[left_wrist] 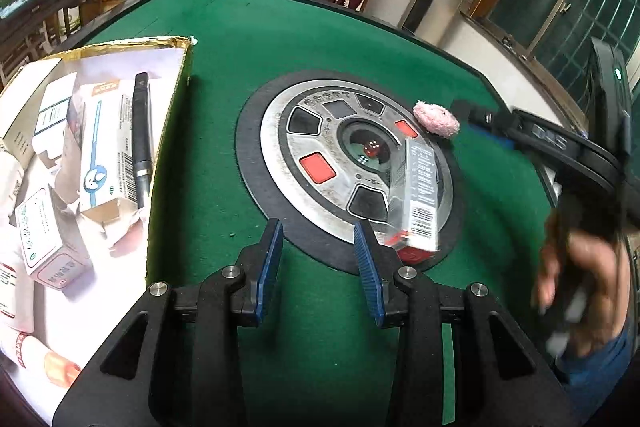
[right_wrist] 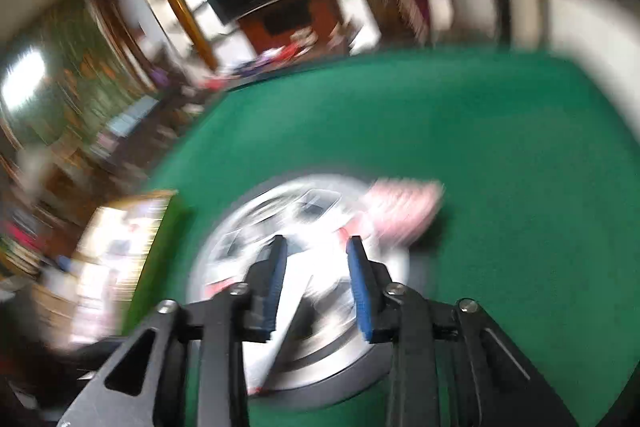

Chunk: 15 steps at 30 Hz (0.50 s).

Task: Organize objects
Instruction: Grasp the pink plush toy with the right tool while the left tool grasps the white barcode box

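several white cartons and a black pen (left_wrist: 142, 143) already lie in the gold-edged cardboard tray (left_wrist: 182, 67) left of the left claw (left_wrist: 318, 247), whose jaws stand apart and empty, while a long silver carton (left_wrist: 418, 195) and a pink fluffy pad (left_wrist: 436, 119) ahead wait, seemingly also before the blurred, parted right claw (right_wrist: 316, 251).

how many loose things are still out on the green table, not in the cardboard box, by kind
boxed pack with barcode, lying on the round silver centre panel: 1
pink fluffy pad, at the panel's far right edge: 1
total: 2
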Tool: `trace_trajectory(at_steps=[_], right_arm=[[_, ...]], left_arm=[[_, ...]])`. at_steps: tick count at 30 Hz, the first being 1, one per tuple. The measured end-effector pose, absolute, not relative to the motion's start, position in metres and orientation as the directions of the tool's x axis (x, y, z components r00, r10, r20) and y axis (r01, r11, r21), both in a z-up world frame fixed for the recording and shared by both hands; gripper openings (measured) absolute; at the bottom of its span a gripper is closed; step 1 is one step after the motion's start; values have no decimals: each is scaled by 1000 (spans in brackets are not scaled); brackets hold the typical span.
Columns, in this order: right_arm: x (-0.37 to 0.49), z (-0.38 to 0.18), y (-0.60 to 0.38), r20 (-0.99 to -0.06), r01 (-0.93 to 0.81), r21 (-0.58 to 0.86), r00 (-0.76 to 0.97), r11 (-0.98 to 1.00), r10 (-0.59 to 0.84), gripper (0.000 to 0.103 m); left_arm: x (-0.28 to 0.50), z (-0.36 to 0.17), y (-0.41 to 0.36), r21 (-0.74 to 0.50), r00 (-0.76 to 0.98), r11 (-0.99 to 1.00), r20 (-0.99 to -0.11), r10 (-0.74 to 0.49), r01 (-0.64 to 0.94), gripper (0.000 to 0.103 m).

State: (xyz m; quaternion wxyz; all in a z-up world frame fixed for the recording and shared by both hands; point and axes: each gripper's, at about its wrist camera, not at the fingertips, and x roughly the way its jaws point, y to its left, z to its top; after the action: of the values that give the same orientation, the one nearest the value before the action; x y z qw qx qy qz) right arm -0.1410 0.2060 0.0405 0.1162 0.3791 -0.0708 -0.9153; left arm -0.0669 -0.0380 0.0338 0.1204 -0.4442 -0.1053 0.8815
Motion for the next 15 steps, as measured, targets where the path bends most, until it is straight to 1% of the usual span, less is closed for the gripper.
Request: trace_trajectory(at_steps=[1, 2, 5, 6, 8, 10, 11, 12, 14, 15], right_arm=[[-148, 44, 205, -677, 125, 115, -716, -985, -170, 50], [-152, 44, 204, -675, 121, 84, -723, -989, -146, 55], [-172, 36, 197, -698, 164, 19, -704, -986, -130, 56], [-179, 31, 189, -720, 180, -47, -688, -983, -91, 56], [-188, 22, 182, -728, 181, -152, -686, -972, -14, 56], [-196, 13, 185, -745, 189, -179, -667, -966, 7, 55], [-200, 7, 189, -752, 177, -183, -659, -967, 22, 54], [-202, 1, 197, -771, 164, -155, -636, -974, 15, 47], [-199, -4, 206, -776, 141, -85, -630, -986, -23, 37], [-194, -4, 214, -779, 120, -34, -625, -992, -49, 36]], left_arm=[[-67, 33, -38, -293, -575, -949, -758, 307, -119, 36], [-67, 33, -37, -291, -574, -949, -759, 307, -123, 36], [-65, 33, -35, -286, -568, -950, -764, 305, -125, 36], [-64, 33, -35, -284, -569, -950, -764, 305, -127, 36], [-65, 33, -34, -276, -570, -953, -765, 298, -127, 36], [-65, 33, -35, -278, -571, -952, -764, 299, -127, 36], [-66, 33, -35, -275, -571, -953, -765, 297, -127, 36], [-66, 33, -35, -278, -569, -952, -766, 300, -128, 36], [-65, 34, -35, -277, -570, -952, -765, 301, -131, 36], [-65, 34, -34, -274, -572, -952, -763, 301, -135, 36]])
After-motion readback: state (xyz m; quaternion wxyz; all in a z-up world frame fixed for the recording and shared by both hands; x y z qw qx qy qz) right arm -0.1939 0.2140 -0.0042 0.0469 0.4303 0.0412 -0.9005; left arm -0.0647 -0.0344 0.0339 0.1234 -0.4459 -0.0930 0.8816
